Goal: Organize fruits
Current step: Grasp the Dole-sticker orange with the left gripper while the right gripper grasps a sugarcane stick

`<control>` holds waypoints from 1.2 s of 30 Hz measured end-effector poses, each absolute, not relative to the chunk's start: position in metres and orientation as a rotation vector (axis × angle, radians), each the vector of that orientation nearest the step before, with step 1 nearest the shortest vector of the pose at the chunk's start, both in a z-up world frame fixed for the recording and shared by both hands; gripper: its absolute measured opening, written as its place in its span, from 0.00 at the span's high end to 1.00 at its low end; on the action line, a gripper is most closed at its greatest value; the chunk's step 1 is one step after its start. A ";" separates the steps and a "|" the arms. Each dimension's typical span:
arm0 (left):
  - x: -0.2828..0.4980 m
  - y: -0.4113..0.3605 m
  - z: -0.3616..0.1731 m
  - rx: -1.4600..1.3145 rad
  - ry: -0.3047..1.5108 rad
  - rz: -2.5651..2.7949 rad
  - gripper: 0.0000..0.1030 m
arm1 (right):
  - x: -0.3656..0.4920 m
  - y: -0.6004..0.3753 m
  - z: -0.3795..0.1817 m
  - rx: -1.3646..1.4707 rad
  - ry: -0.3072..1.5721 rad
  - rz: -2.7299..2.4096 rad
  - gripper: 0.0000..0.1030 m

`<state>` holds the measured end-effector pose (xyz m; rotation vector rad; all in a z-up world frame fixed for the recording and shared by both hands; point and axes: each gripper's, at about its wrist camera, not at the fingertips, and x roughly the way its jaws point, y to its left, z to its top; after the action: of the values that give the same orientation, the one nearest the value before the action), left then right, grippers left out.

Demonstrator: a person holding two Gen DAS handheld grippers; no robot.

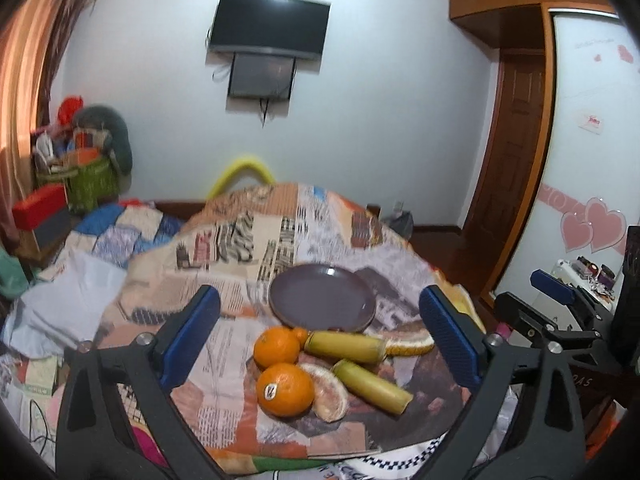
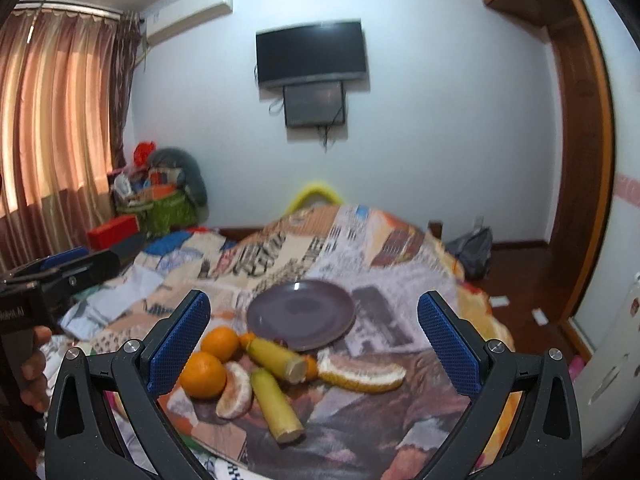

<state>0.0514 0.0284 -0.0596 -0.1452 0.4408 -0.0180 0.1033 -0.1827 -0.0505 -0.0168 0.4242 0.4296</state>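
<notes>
An empty purple plate [image 1: 322, 297] [image 2: 301, 314] lies on a patterned bedspread. In front of it lie two oranges [image 1: 285, 389] [image 1: 277, 347] [image 2: 203, 374] [image 2: 220, 343], two yellow-green cane pieces [image 1: 345, 346] [image 1: 371, 385] [image 2: 276, 357] [image 2: 277, 407], a peeled citrus segment [image 1: 329, 392] [image 2: 236, 390] and a curved peel strip [image 1: 408, 343] [image 2: 363, 374]. My left gripper [image 1: 320, 344] is open and empty above the fruit. My right gripper [image 2: 314, 348] is open and empty above the fruit too; it shows at the right edge of the left wrist view [image 1: 554, 288].
The bedspread [image 1: 240, 240] covers a bed with crumpled cloths at left [image 1: 72, 300]. Boxes and bags [image 1: 76, 176] are piled by the curtain. A TV [image 1: 270, 26] hangs on the far wall. A wardrobe [image 1: 520, 120] and a white cabinet [image 2: 616, 360] stand at right.
</notes>
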 end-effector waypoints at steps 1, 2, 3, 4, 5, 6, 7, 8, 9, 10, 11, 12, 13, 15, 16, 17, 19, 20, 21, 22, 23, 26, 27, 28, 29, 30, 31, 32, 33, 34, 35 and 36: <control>0.056 0.031 -0.065 -0.141 0.462 -0.014 0.06 | 0.107 -0.181 -0.056 -0.024 0.444 0.437 0.00; 0.060 0.033 -0.070 -0.138 0.479 -0.008 0.07 | 0.109 -0.178 -0.060 -0.031 0.460 0.438 0.00; 0.063 0.034 -0.075 -0.138 0.494 -0.002 0.09 | 0.112 -0.177 -0.064 -0.039 0.477 0.439 0.00; 0.067 0.036 -0.082 -0.136 0.514 0.000 0.10 | 0.114 -0.175 -0.068 -0.048 0.493 0.441 0.00; 0.071 0.038 -0.087 -0.134 0.533 0.001 0.11 | 0.117 -0.172 -0.073 -0.059 0.512 0.445 0.00; 0.075 0.039 -0.093 -0.131 0.555 0.003 0.12 | 0.120 -0.170 -0.078 -0.071 0.532 0.449 0.00; 0.077 0.042 -0.098 -0.132 0.570 0.006 0.12 | 0.122 -0.167 -0.084 -0.082 0.554 0.457 0.01; 0.080 0.043 -0.104 -0.131 0.590 0.009 0.13 | 0.124 -0.166 -0.088 -0.089 0.568 0.462 0.02; 0.084 0.044 -0.111 -0.128 0.615 0.008 0.15 | 0.127 -0.163 -0.093 -0.097 0.590 0.470 0.05; 0.088 0.047 -0.117 -0.126 0.631 0.007 0.17 | 0.129 -0.161 -0.099 -0.102 0.612 0.476 0.06; 0.091 0.048 -0.123 -0.124 0.650 0.006 0.17 | 0.132 -0.160 -0.104 -0.104 0.627 0.478 0.07; 0.094 0.049 -0.128 -0.123 0.664 0.007 0.18 | 0.136 -0.158 -0.109 -0.103 0.648 0.480 0.07; 0.097 0.050 -0.134 -0.125 0.684 0.008 0.18 | 0.138 -0.157 -0.113 -0.100 0.665 0.486 0.08; 0.101 0.052 -0.144 -0.130 0.716 0.004 0.18 | 0.142 -0.155 -0.122 -0.093 0.703 0.509 0.12; 0.104 0.052 -0.150 -0.132 0.737 0.001 0.18 | 0.144 -0.153 -0.126 -0.094 0.718 0.518 0.15; 0.106 0.053 -0.155 -0.133 0.755 -0.001 0.18 | 0.146 -0.152 -0.129 -0.096 0.732 0.524 0.16; 0.110 0.053 -0.165 -0.138 0.788 -0.006 0.18 | 0.148 -0.149 -0.137 -0.100 0.764 0.543 0.22; 0.112 0.052 -0.169 -0.140 0.802 -0.008 0.18 | 0.150 -0.147 -0.141 -0.101 0.781 0.554 0.23; 0.115 0.053 -0.174 -0.143 0.822 -0.010 0.18 | 0.151 -0.144 -0.145 -0.100 0.795 0.565 0.26; 0.117 0.052 -0.178 -0.144 0.833 -0.012 0.18 | 0.153 -0.142 -0.148 -0.097 0.810 0.575 0.30; 0.119 0.052 -0.182 -0.147 0.844 -0.012 0.18 | 0.156 -0.141 -0.152 -0.096 0.824 0.583 0.32; 0.124 0.051 -0.194 -0.155 0.876 -0.015 0.18 | 0.161 -0.138 -0.161 -0.092 0.864 0.612 0.38; 0.125 0.050 -0.196 -0.156 0.882 -0.016 0.18 | 0.163 -0.138 -0.164 -0.088 0.876 0.624 0.41; 0.127 0.050 -0.199 -0.155 0.890 -0.018 0.18 | 0.164 -0.137 -0.167 -0.082 0.888 0.637 0.44; 0.128 0.049 -0.201 -0.152 0.897 -0.020 0.18 | 0.166 -0.136 -0.169 -0.081 0.895 0.643 0.45; 0.130 0.048 -0.204 -0.149 0.905 -0.022 0.18 | 0.167 -0.135 -0.171 -0.079 0.905 0.654 0.49; 0.131 0.047 -0.207 -0.148 0.913 -0.022 0.18 | 0.168 -0.134 -0.173 -0.078 0.914 0.663 0.50; 0.133 0.047 -0.209 -0.149 0.919 -0.021 0.18 | 0.169 -0.133 -0.176 -0.078 0.924 0.672 0.51; 0.136 0.048 -0.211 -0.150 0.925 -0.020 0.18 | 0.170 -0.132 -0.178 -0.080 0.929 0.675 0.51; 0.138 0.048 -0.214 -0.152 0.932 -0.021 0.18 | 0.171 -0.131 -0.180 -0.079 0.936 0.678 0.52; 0.139 0.048 -0.216 -0.154 0.937 -0.021 0.18 | 0.172 -0.131 -0.182 -0.075 0.944 0.686 0.53; 0.141 0.049 -0.218 -0.156 0.942 -0.022 0.18 | 0.173 -0.130 -0.184 -0.074 0.951 0.691 0.56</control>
<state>0.1412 0.0486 -0.2180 -0.1564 0.9424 -0.0223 0.1729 -0.1300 -0.1835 -0.0739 0.9506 0.6907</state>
